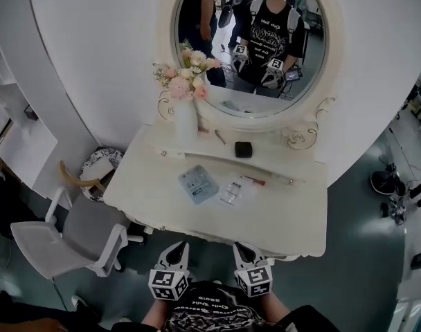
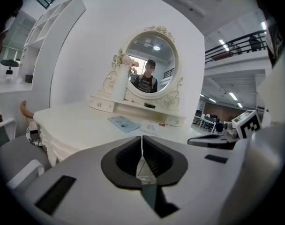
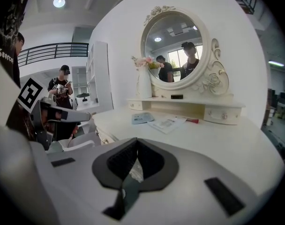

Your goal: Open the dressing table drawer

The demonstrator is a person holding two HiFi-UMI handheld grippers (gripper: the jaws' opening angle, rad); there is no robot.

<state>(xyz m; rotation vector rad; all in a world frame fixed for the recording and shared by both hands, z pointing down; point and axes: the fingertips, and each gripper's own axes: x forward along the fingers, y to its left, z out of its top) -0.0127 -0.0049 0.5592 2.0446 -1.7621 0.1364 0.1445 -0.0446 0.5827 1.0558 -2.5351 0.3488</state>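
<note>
**White tabletop lies ahead of both jaws; no drawer is opened yet**

One small drawer [image 3: 223,114] sits under the mirror shelf, far ahead and to the right of the jaws of your right gripper [image 3: 137,146]. Its twin [image 2: 101,104] is far ahead and to the left of the jaws of your left gripper [image 2: 142,139]. Both look closed flush. The front apron [image 3: 101,136] of the dressing table [image 1: 293,206] is nearer, below and left of the right jaws, and it seems to carry a knob. I cannot tell which drawer is meant. So nothing of the task is done, I judge; reaching, gripping and pulling are all left.

Both pairs of jaws are pressed together with nothing between them. You must part them before you take a knob.

On the way to the small drawers lie a blue booklet [image 1: 198,184], a paper sheet [image 1: 233,192] and a red pen [image 1: 254,180]. A vase of flowers [image 1: 186,109] stands just beside the left drawer, so a sweep there could tip it. Left of the left jaws a grey chair [image 1: 79,234] narrows the floor; to the right the room is open.
</note>
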